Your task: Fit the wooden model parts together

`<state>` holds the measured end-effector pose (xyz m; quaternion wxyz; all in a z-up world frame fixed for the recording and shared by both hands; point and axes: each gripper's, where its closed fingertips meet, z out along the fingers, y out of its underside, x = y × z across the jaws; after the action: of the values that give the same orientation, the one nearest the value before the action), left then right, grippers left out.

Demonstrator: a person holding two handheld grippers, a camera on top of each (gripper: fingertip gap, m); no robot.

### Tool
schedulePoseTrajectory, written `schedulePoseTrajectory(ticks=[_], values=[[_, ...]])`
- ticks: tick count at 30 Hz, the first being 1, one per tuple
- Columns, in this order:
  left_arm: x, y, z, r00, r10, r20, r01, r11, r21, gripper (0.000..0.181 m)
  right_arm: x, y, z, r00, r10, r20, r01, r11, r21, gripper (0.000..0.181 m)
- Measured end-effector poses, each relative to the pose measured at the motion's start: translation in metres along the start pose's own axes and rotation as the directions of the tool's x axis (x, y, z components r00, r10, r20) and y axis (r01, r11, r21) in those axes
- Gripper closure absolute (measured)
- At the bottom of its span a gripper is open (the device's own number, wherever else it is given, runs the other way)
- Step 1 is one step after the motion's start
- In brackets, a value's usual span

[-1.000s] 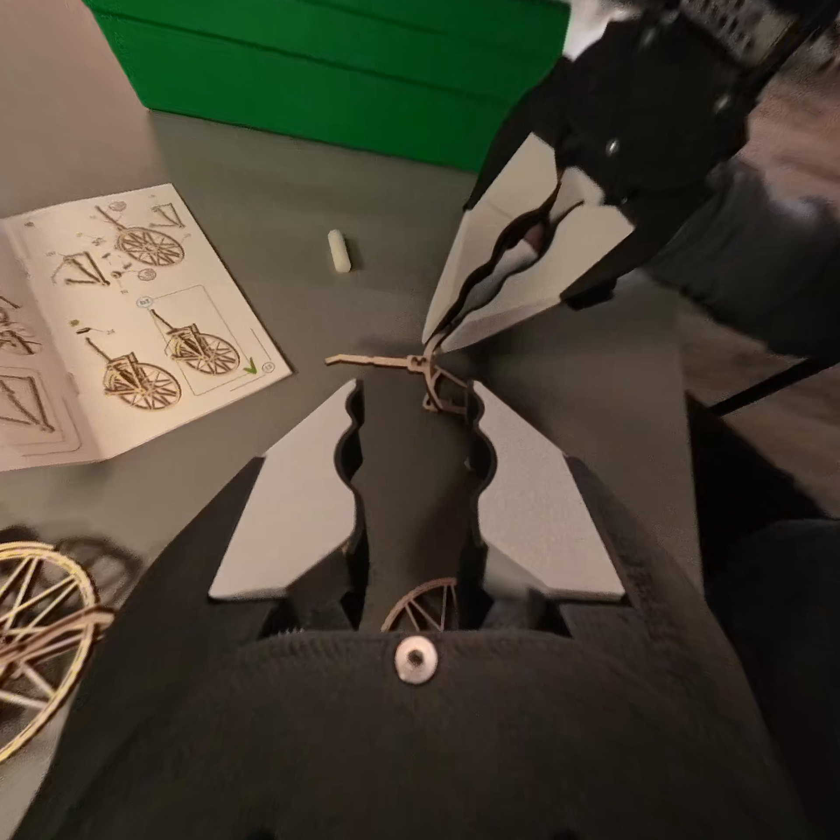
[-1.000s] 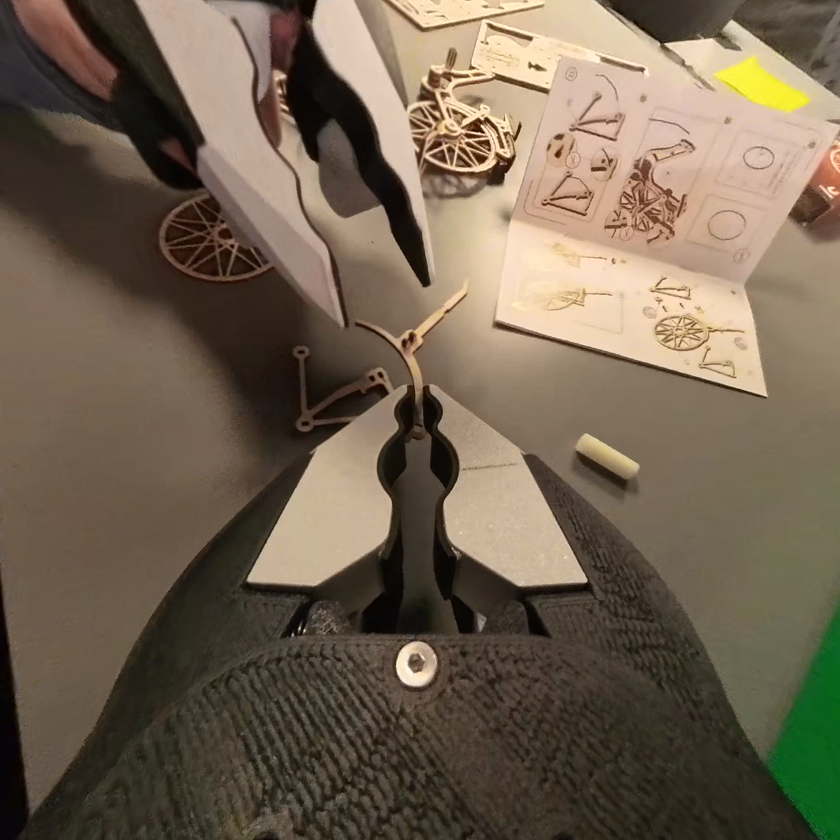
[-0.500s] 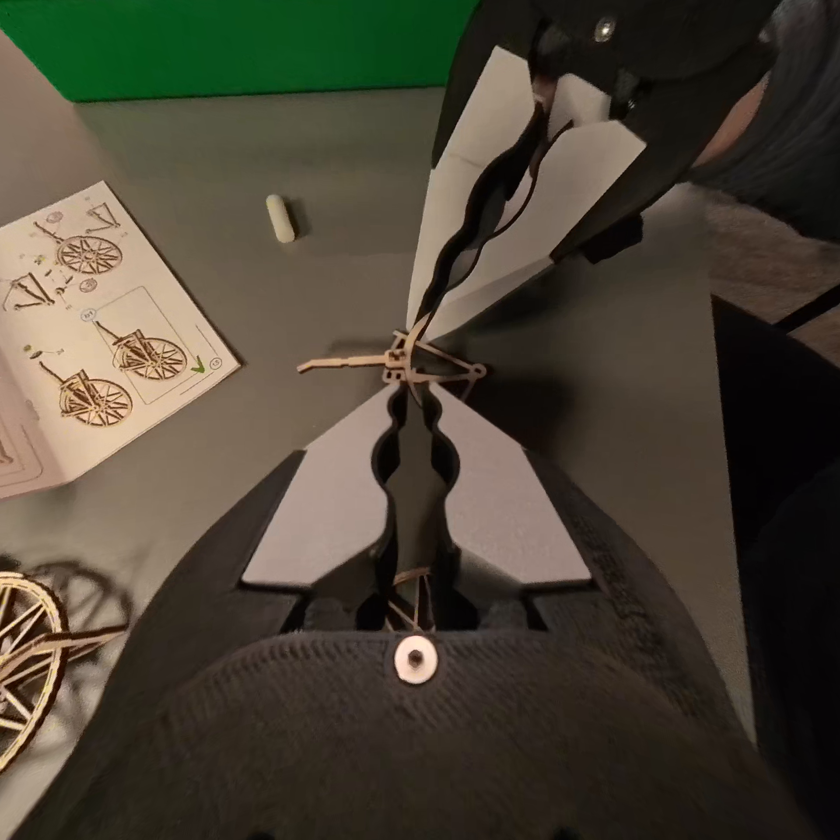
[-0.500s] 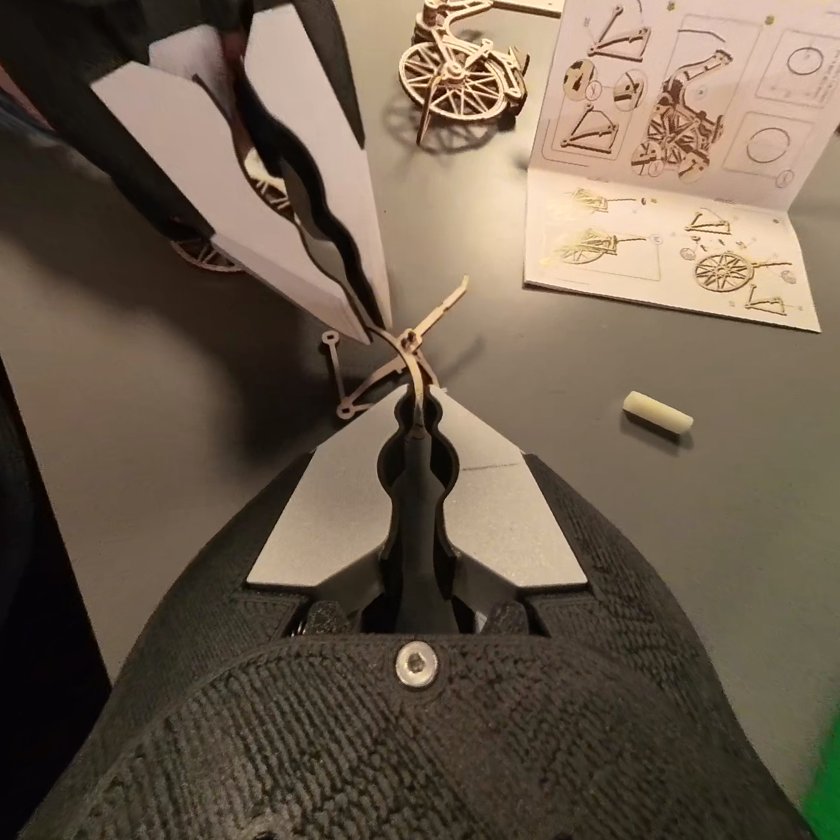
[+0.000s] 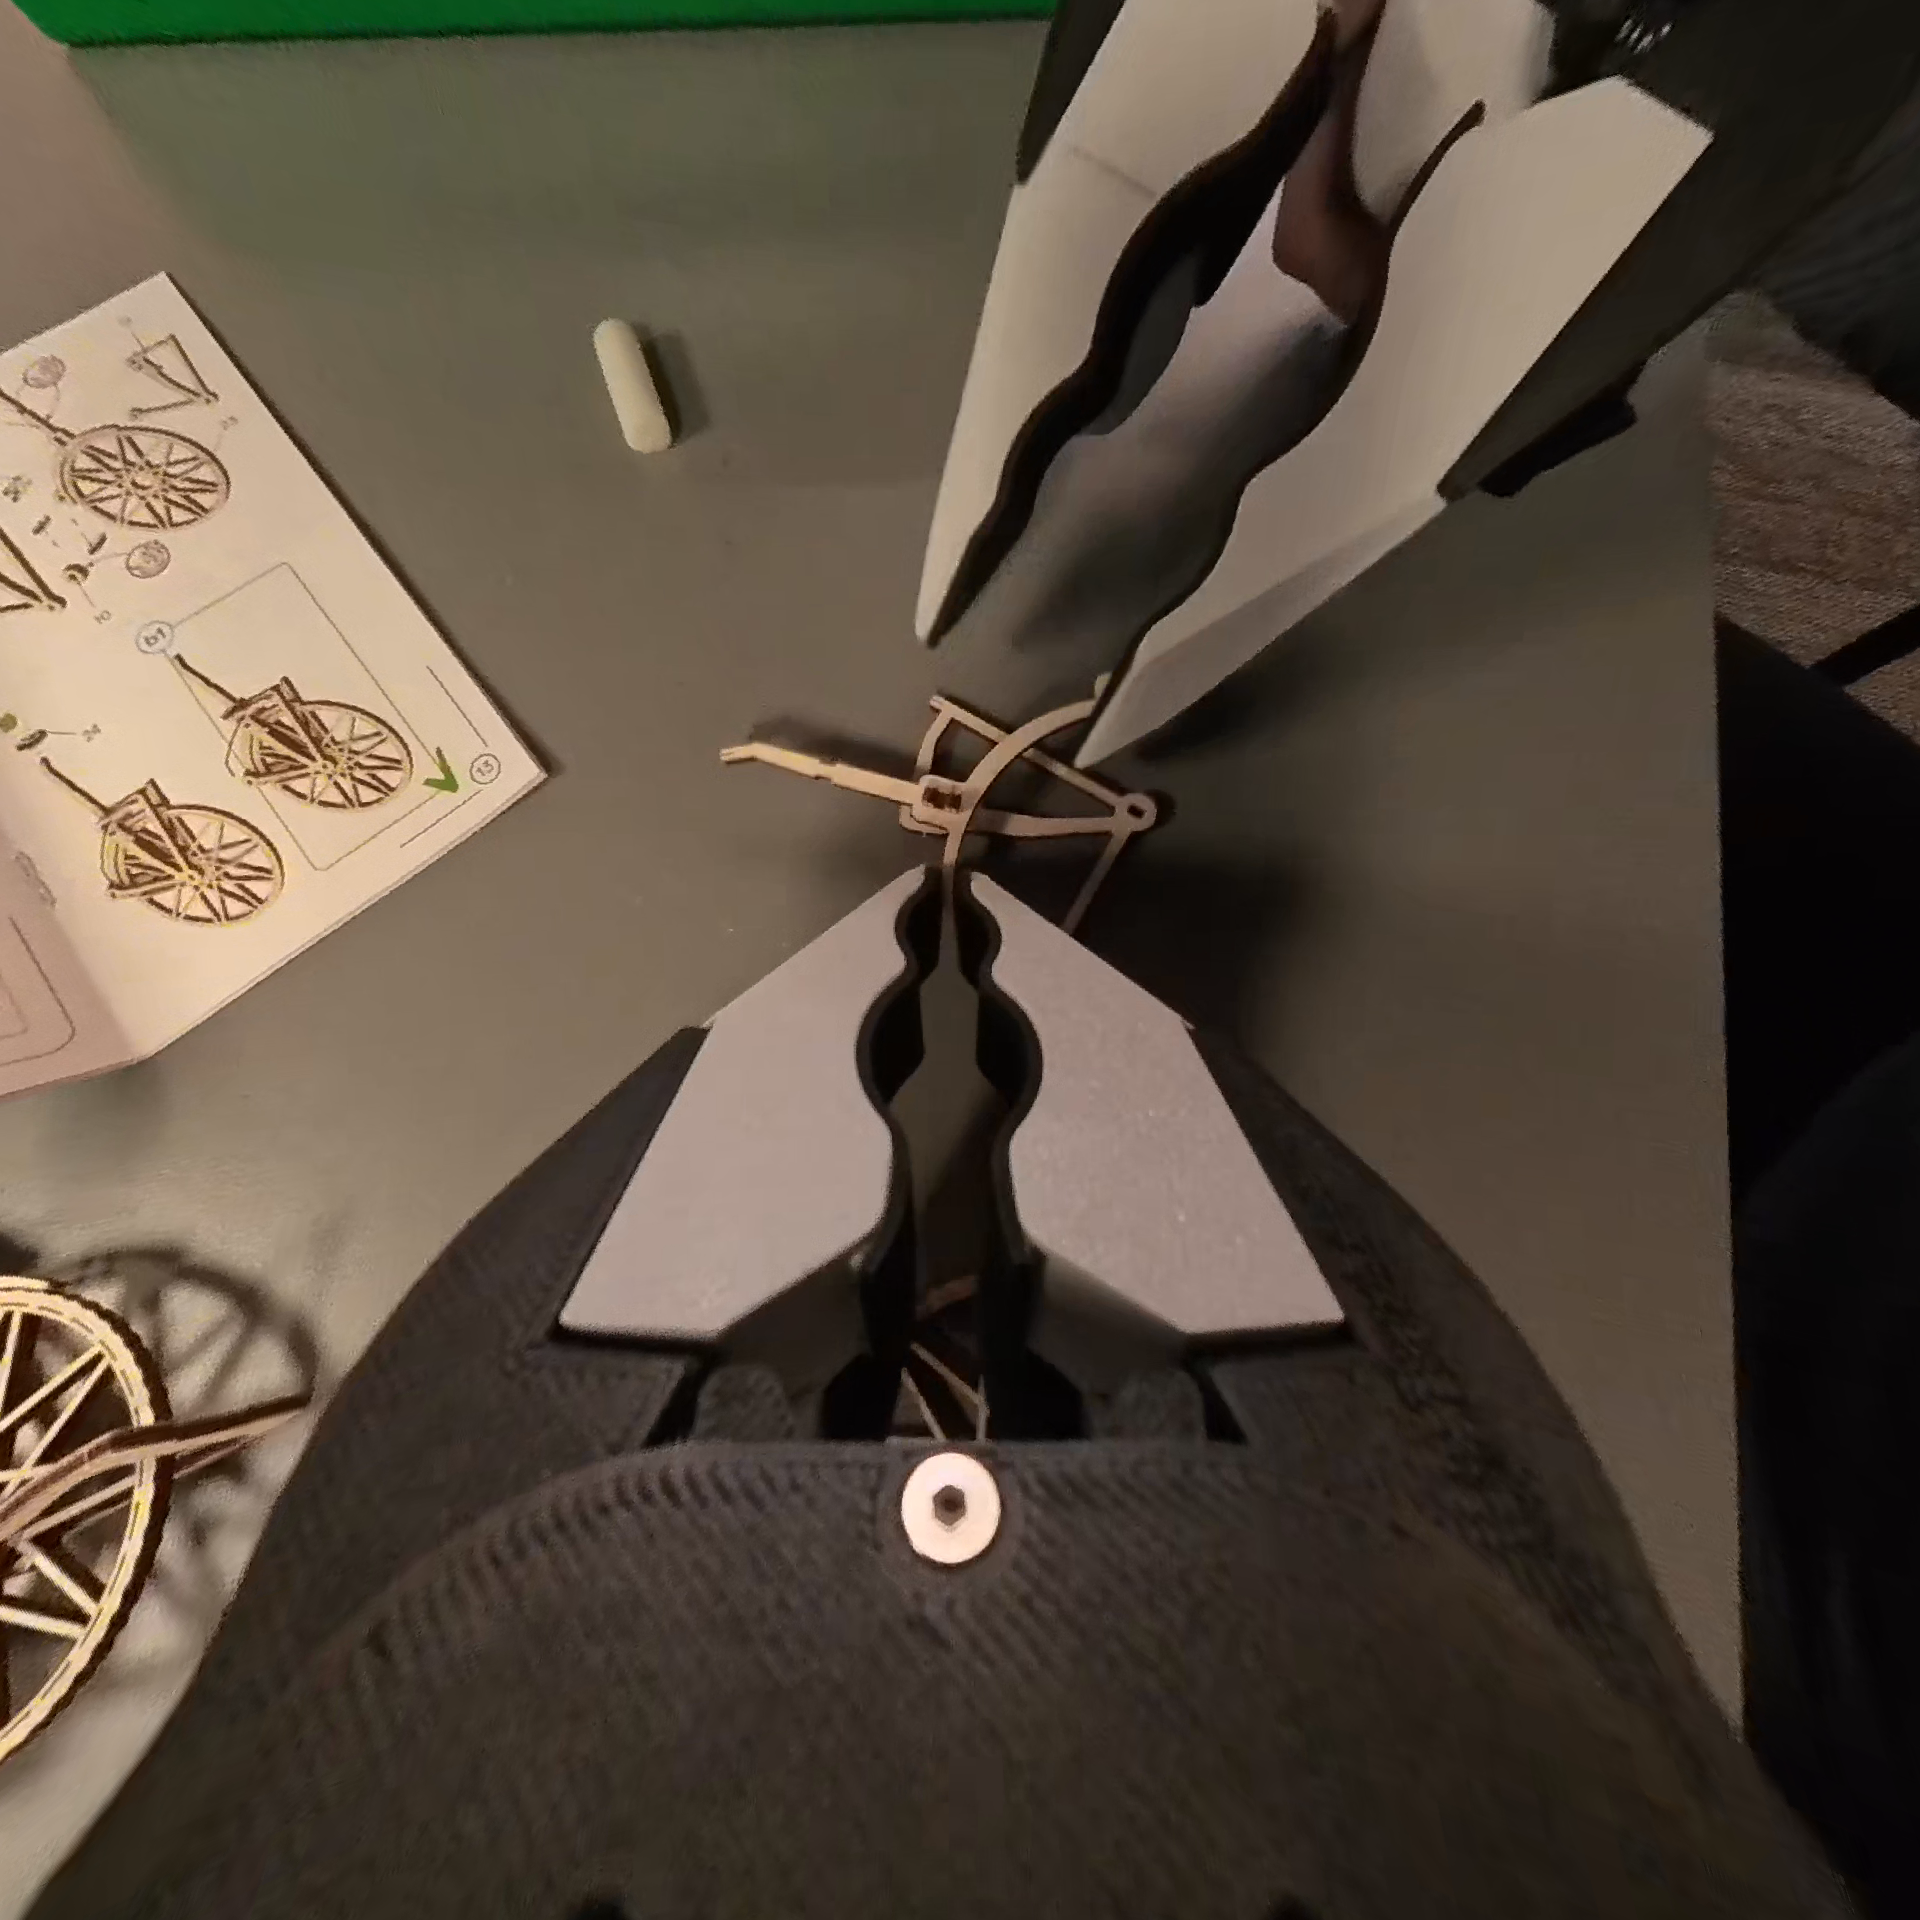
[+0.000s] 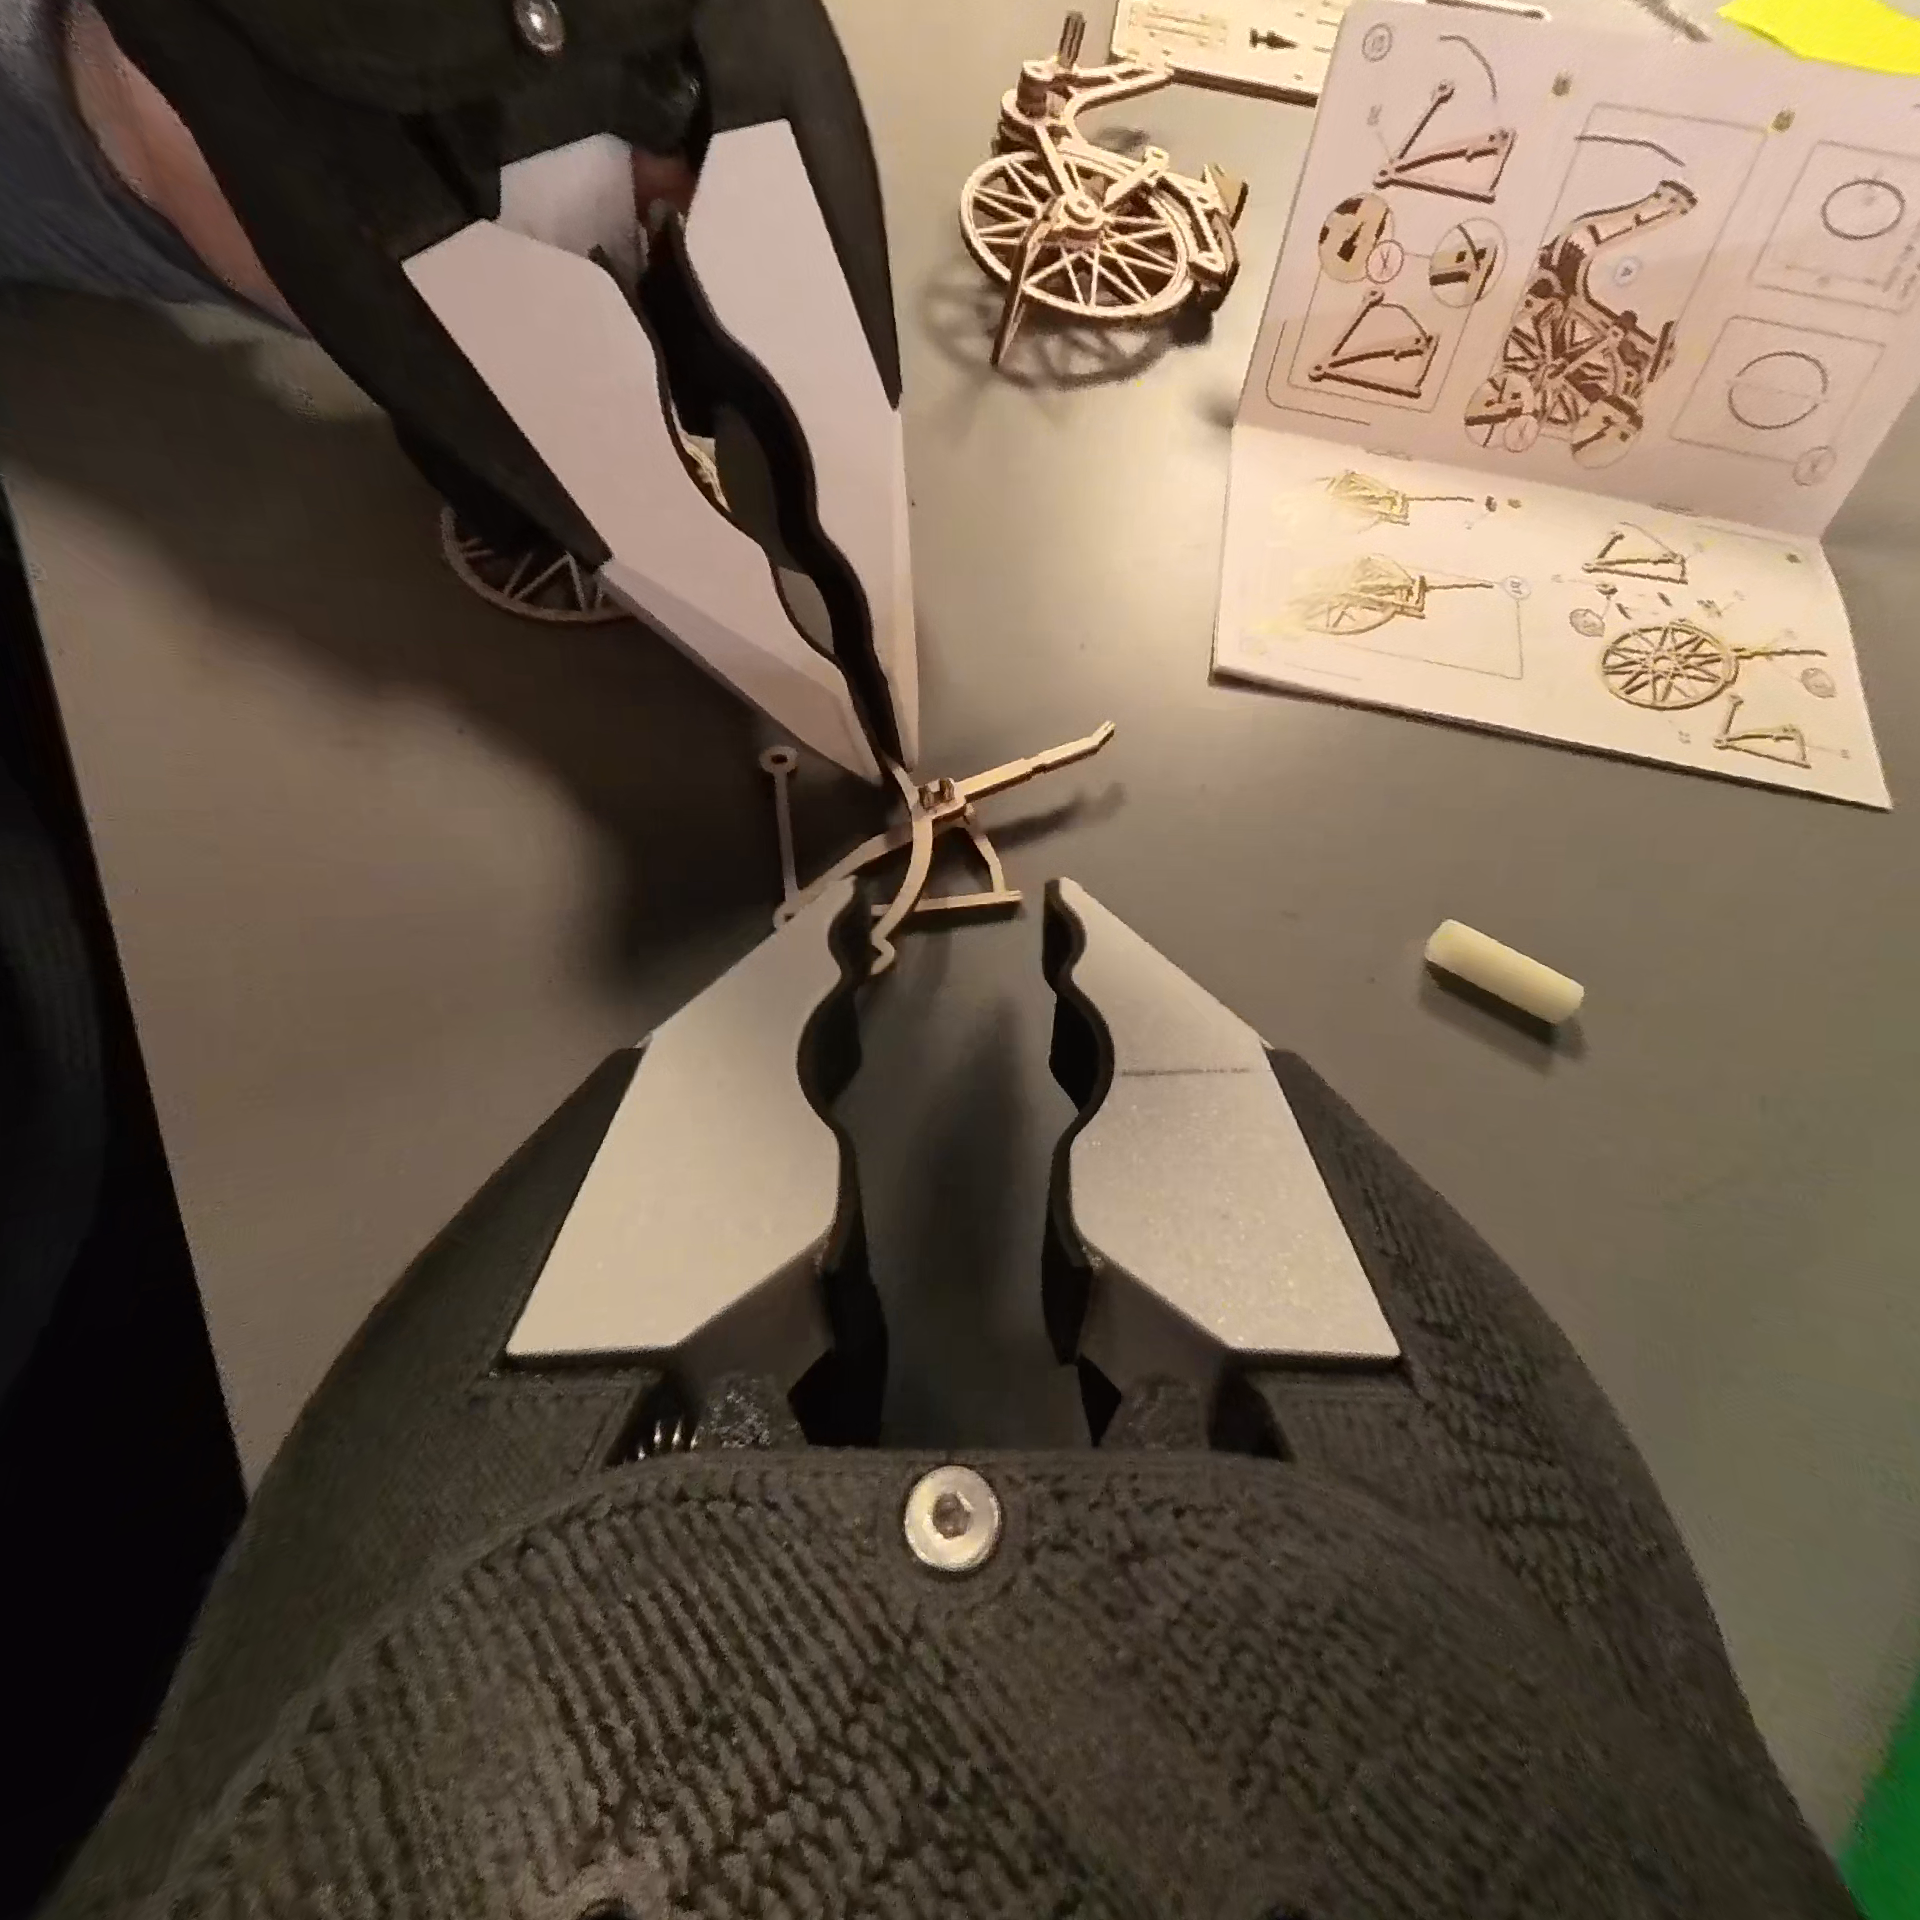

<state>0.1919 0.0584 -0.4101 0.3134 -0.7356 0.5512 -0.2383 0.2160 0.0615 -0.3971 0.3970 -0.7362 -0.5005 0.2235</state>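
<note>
A thin curved wooden strip is slotted through a flat wooden frame with a long arm that lies on the grey table. My left gripper is shut on the strip's near end. In the right wrist view, the left gripper pinches the strip from above. My right gripper is open. The strip's kinked other end lies beside its left finger, and the pads do not press on it. The right gripper also shows open in the left wrist view.
An open instruction sheet lies beside the work. A small white peg lies loose. A spoked wheel and a part-built model stand nearby. A green box is at the back. The table edge is close. Left and right tips are no more than a few centimetres apart. It is some 9 cm from my right tips to the small white peg. It turns up in the right wrist view as well.
My left gripper moved in and shut on the curved strip. My right gripper, shut on the strip's other end before, has opened and let it go.
</note>
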Motion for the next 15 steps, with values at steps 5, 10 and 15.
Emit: schedulePoseTrajectory(ticks=[5, 10, 15], values=[[0.0, 0.0, 0.001, 0.999, -0.014, 0.03, 0.015, 1.0, -0.023, 0.18, -0.001, -0.006, 0.002, 0.997, -0.077, 0.001, 0.077, 0.997, 0.026, 0.159], [0.001, 0.0, 0.001, 0.999, -0.032, 0.021, 0.032, 0.999, -0.022, 0.18, -0.006, -0.007, 0.01, 0.99, -0.137, 0.011, 0.137, 0.991, 0.002, 0.17], [0.001, 0.0, 0.001, 0.999, -0.021, 0.029, 0.021, 0.999, -0.028, 0.18, -0.006, -0.013, 0.016, 0.984, -0.18, -0.005, 0.18, 0.983, 0.019, 0.171]])
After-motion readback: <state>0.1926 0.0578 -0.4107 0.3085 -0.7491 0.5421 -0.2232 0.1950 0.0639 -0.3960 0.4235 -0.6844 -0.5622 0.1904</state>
